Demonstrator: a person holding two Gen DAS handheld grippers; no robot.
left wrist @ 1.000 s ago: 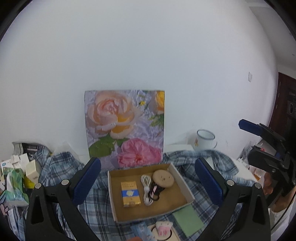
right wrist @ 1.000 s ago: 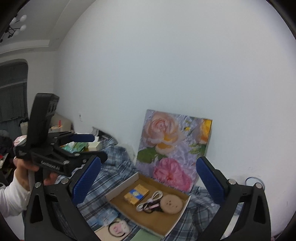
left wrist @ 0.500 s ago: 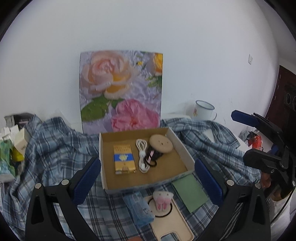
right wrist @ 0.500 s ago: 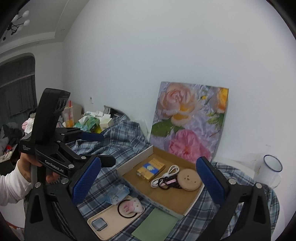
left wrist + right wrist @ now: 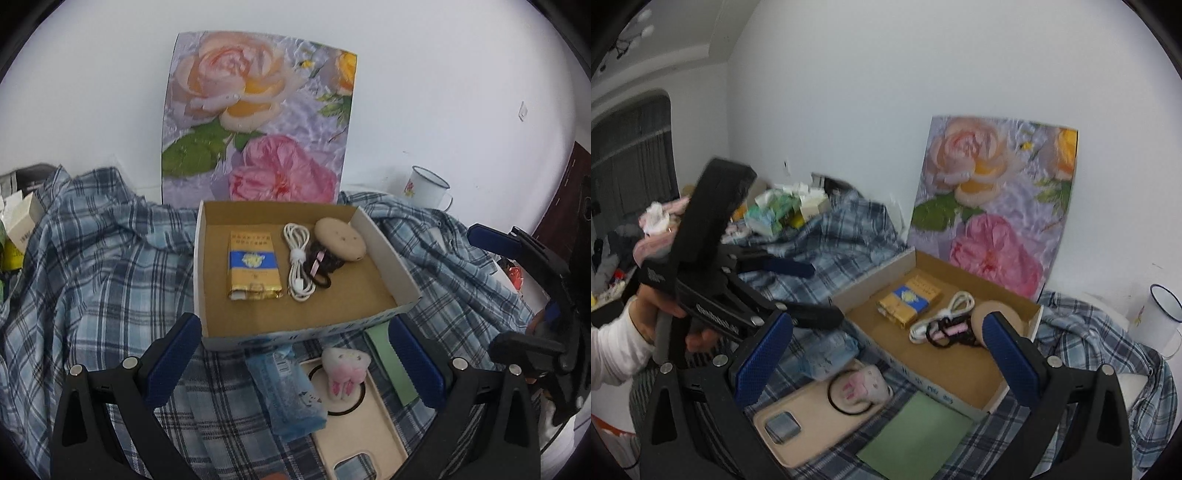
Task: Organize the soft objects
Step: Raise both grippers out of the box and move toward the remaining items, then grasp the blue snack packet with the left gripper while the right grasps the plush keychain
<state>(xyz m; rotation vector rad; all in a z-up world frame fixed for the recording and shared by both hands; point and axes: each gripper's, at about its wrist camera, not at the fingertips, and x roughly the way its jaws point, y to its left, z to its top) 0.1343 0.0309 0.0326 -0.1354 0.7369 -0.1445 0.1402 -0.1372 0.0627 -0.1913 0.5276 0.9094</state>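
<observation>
Both claws are hovering empty over the plaid cloth (image 5: 92,258), so the step in hand reads as approach and target selection, with no pick yet made. Going left to right in the left wrist view: the left claw (image 5: 295,354) is standing wide open, its blue pads apart on either side of the near wall of the cardboard box (image 5: 388,254). Inside the box are lying a gold and blue packet (image 5: 253,266), a coiled white cable (image 5: 298,262), dark hair ties (image 5: 325,266) and a tan round pad (image 5: 340,239). Outside the box, just in front of its near wall, are lying a blue tissue pack (image 5: 286,395), a pink and white plush charm (image 5: 345,371) resting on a beige phone case (image 5: 354,424), and a green sheet (image 5: 391,365) to the right. The right claw (image 5: 888,354) is likewise gaping open with nothing between its pads (it also shows at the right edge of the left view). Judgement: the loose soft items in front of the box remain to be sorted, presumably into the box. The next move calls for lowering one claw over the plush charm or the tissue pack, centring the pads on it, and closing gently, since both will squash and could slip.
</observation>
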